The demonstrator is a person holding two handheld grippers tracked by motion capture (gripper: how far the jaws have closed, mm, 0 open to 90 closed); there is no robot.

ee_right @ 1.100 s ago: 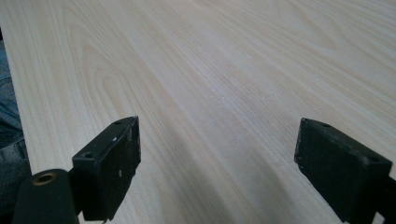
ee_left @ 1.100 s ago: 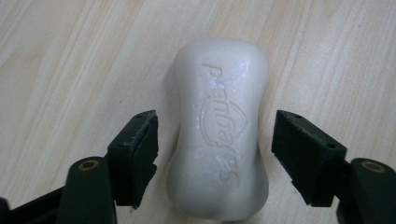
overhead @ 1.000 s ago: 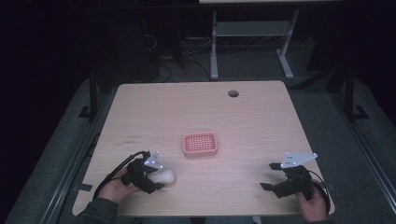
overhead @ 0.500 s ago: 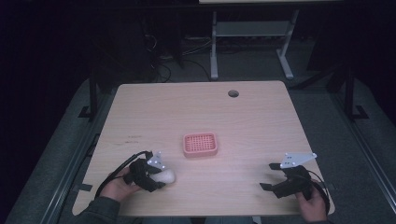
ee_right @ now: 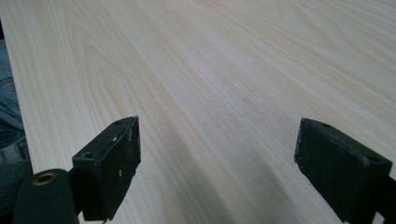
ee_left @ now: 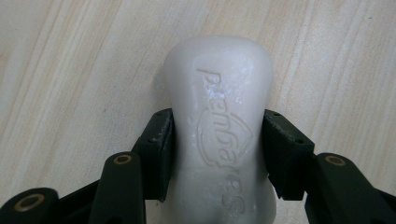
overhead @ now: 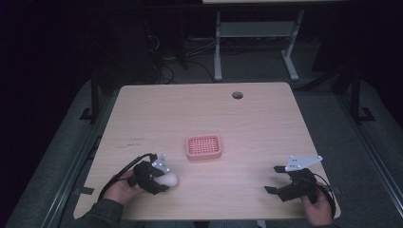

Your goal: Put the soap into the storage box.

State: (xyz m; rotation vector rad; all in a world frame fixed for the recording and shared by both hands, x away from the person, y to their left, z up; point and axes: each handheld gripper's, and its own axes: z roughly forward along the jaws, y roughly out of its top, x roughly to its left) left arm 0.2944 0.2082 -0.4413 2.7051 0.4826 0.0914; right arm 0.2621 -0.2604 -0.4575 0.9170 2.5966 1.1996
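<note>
A white bar of soap point(ee_left: 219, 116) with raised lettering lies on the wooden table point(overhead: 209, 118); both jaws of my left gripper point(ee_left: 217, 154) press against its sides. In the high view this left gripper point(overhead: 164, 183) sits near the table's front left with the soap point(overhead: 169, 179) at its tip. A pink soap dish point(overhead: 203, 147) with a grid top stands at the table's middle, a short way beyond and right of the soap. My right gripper point(overhead: 272, 179) rests at the front right, open, and its jaws point(ee_right: 215, 168) stand wide apart over bare wood.
A round cable hole point(overhead: 237, 95) sits near the table's far edge. Behind the table stands a white metal frame point(overhead: 256, 38) on a dark floor with cables. A person's hands hold both grippers at the front edge.
The left gripper with the soap has shifted slightly toward the front edge. The right gripper has barely moved.
</note>
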